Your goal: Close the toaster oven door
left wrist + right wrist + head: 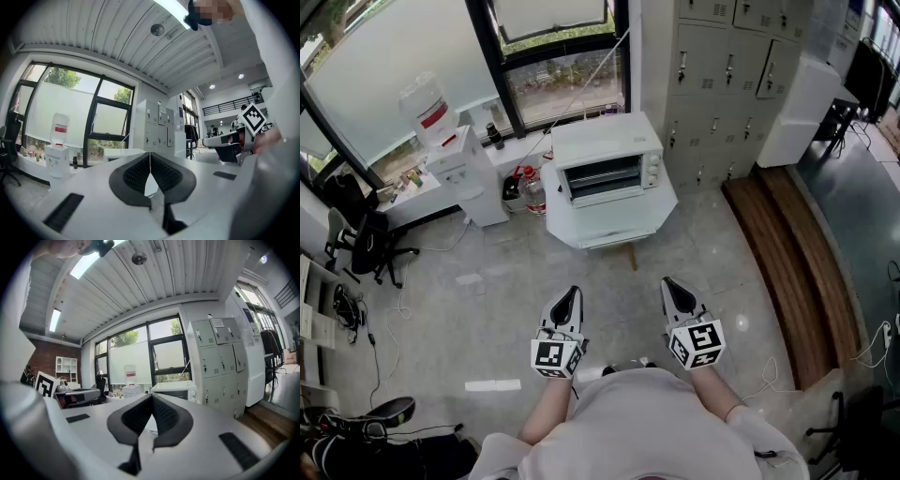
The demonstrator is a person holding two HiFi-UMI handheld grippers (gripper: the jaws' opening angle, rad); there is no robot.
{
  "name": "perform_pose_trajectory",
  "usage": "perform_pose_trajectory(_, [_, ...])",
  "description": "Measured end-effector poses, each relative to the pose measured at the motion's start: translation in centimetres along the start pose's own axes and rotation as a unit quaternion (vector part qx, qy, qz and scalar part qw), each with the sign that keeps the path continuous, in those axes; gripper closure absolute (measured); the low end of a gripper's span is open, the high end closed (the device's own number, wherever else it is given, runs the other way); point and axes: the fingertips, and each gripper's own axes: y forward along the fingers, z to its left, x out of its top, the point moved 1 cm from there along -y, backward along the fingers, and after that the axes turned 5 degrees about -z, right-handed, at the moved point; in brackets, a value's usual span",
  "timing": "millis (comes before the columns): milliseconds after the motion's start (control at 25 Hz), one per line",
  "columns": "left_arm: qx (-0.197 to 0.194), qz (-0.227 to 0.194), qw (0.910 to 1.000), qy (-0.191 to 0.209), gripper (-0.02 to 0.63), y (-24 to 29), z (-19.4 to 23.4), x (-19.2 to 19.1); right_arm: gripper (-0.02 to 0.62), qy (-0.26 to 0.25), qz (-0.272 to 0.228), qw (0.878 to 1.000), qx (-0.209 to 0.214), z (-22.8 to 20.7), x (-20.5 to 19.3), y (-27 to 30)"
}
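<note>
In the head view, the toaster oven [605, 167] is seen on a white table [614, 225] at the far side of the floor, in front of the window and just left of the grey lockers [722, 66]. A water dispenser [450, 150] is placed to its left. The wire rack inside the oven is plainly visible through the front, so the door is judged to be down (at this range the door itself cannot be told from the white tabletop below it). The left gripper [571, 298] and the right gripper [675, 291] are held side by side near the person's body, well apart from the oven, both aimed toward it.

In the left gripper view, the dark ribbed pads are pressed together at their tips and nothing is pinched between them. Only a corner of the oven is made out beyond the left jaw, far off beside the lockers.

In the right gripper view, this claw is likewise pressed together and empty. The oven is seen just above the jaws, slightly to the right, with its knobs facing the camera.

Nothing of the task is judged to be done: the oven has not been reached and the door has not been touched. The whole approach across the floor and the lifting of the door remain.
</note>
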Motion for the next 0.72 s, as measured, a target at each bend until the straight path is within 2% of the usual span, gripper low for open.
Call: perform_pose_trajectory(720, [0.005,0.004,1.0000,0.006,0.584,-0.2,-2.5,0.0,0.589,0.000,0.001,1.000,0.009,-1.2,-0.3,-1.4])
